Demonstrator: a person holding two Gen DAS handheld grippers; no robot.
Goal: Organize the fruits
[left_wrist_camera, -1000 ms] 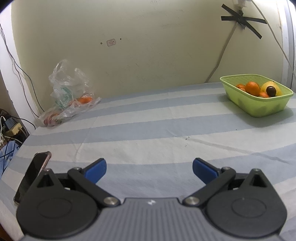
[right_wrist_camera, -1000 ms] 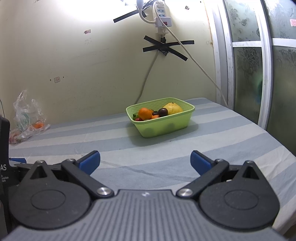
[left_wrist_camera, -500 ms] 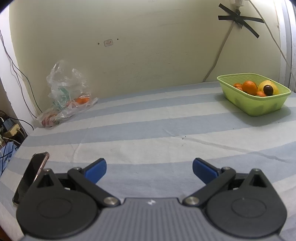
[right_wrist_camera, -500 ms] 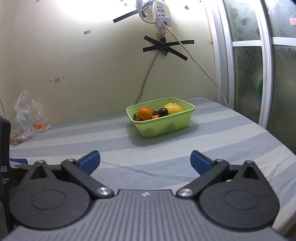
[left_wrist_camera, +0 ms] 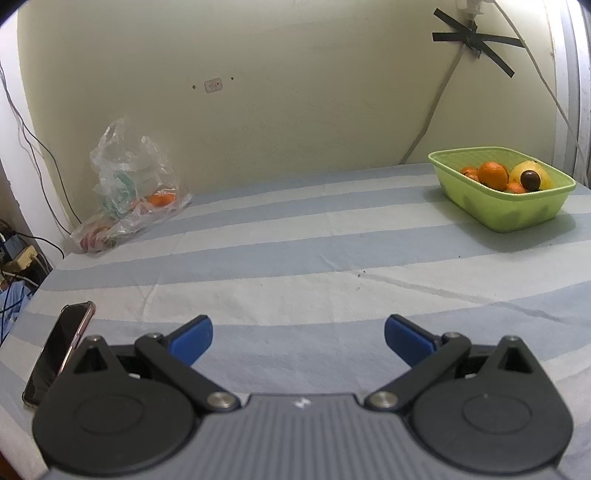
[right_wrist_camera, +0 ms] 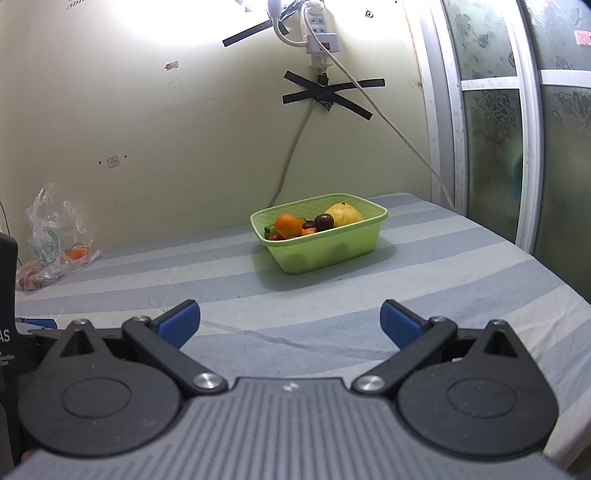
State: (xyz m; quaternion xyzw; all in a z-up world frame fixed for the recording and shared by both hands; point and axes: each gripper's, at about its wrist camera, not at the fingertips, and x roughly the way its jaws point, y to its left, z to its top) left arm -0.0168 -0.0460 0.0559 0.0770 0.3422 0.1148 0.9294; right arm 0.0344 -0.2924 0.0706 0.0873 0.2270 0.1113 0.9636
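A green basket (right_wrist_camera: 332, 254) stands on the striped cloth near the wall and holds an orange (right_wrist_camera: 288, 226), a dark plum (right_wrist_camera: 324, 221), a yellow fruit (right_wrist_camera: 343, 214) and small red fruits. It also shows at the far right in the left wrist view (left_wrist_camera: 509, 210). A clear plastic bag (left_wrist_camera: 129, 188) with an orange and other fruit lies at the back left, also in the right wrist view (right_wrist_camera: 55, 240). My left gripper (left_wrist_camera: 297, 339) is open and empty, low over the cloth. My right gripper (right_wrist_camera: 290, 321) is open and empty, well short of the basket.
A phone (left_wrist_camera: 59, 350) lies at the table's left edge. Cables and a power strip (right_wrist_camera: 319, 35) hang on the wall behind the basket. A glass door frame (right_wrist_camera: 524, 147) borders the right side. The left gripper's body (right_wrist_camera: 7, 314) shows at the left of the right wrist view.
The left gripper has drifted slightly, so the basket sits a little lower and further left in its view. The right gripper has barely moved. Both stay open.
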